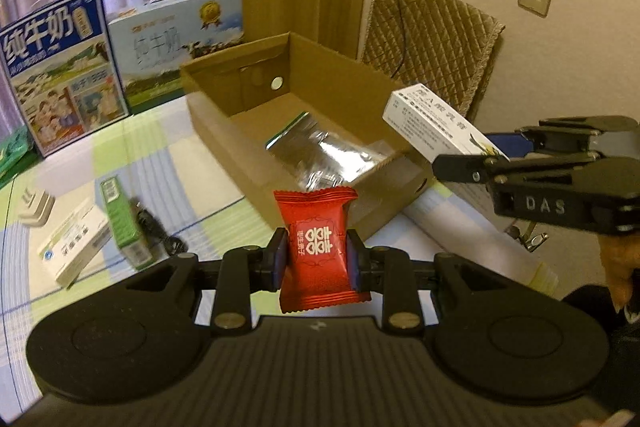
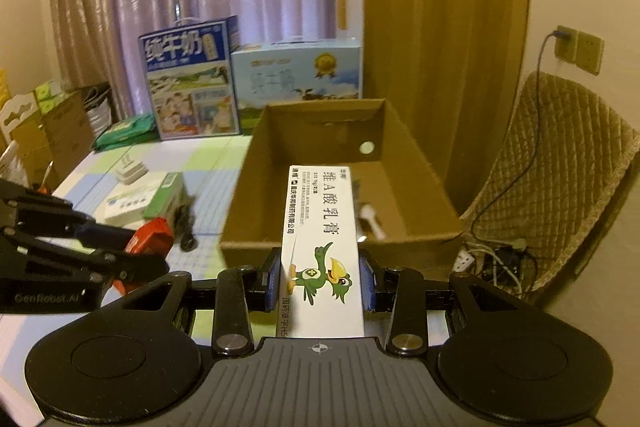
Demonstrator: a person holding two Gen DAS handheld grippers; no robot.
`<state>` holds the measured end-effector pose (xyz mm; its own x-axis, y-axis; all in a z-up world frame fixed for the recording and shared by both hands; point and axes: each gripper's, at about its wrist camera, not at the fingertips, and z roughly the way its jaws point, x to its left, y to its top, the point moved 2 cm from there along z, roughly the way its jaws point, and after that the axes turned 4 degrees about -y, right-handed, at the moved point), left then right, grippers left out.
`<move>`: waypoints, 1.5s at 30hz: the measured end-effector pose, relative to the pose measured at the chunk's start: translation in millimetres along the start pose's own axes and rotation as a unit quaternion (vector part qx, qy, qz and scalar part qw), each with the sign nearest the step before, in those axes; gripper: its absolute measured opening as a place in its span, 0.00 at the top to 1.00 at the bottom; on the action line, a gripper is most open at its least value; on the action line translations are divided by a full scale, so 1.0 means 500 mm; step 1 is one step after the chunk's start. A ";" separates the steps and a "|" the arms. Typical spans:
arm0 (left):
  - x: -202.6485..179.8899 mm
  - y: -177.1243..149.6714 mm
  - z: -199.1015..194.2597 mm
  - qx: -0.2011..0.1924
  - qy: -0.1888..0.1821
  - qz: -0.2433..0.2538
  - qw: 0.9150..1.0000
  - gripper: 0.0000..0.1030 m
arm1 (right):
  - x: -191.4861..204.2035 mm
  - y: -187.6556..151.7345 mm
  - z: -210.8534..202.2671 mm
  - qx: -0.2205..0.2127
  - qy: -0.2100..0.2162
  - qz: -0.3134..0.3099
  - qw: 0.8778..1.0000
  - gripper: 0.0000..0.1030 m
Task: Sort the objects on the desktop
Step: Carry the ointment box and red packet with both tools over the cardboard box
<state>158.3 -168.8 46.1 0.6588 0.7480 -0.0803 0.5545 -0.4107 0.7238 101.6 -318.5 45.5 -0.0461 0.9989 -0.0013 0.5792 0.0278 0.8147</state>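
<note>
Both my jaws loaded near the cardboard box [image 1: 256, 163]

My left gripper [image 1: 316, 255] clamps a red candy packet [image 1: 318, 247]; my right gripper [image 2: 322, 279] clamps a white ointment carton [image 2: 320, 235].

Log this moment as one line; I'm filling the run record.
left gripper: shut on red candy packet | right gripper: shut on white ointment box | cardboard box: ahead

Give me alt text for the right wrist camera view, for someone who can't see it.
The right tool grips a white ointment box printed with a green cartoon bird, pointing at an open cardboard box on a checked tablecloth. At left, the left tool holds a red candy packet; milk cartons stand behind.
</note>
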 end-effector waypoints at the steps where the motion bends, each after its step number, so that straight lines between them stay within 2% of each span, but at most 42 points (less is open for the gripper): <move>1: -0.004 0.008 0.005 0.000 -0.001 0.002 1.000 0.76 | -0.010 0.006 0.003 0.000 -0.001 0.002 1.000 0.66; 16: -0.029 0.098 0.062 0.001 -0.004 0.009 1.000 0.76 | -0.084 0.075 0.050 -0.005 -0.009 0.001 1.000 0.66; 45: 0.003 0.144 0.149 0.009 -0.001 -0.008 1.000 0.76 | -0.123 0.120 0.127 -0.002 -0.001 0.012 1.000 0.66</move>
<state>237.1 -236.0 47.1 0.6510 0.7533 -0.0936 0.5738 -0.4076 0.7104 191.0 -375.9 57.6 -0.0312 0.9994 0.0169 0.5777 0.0042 0.8163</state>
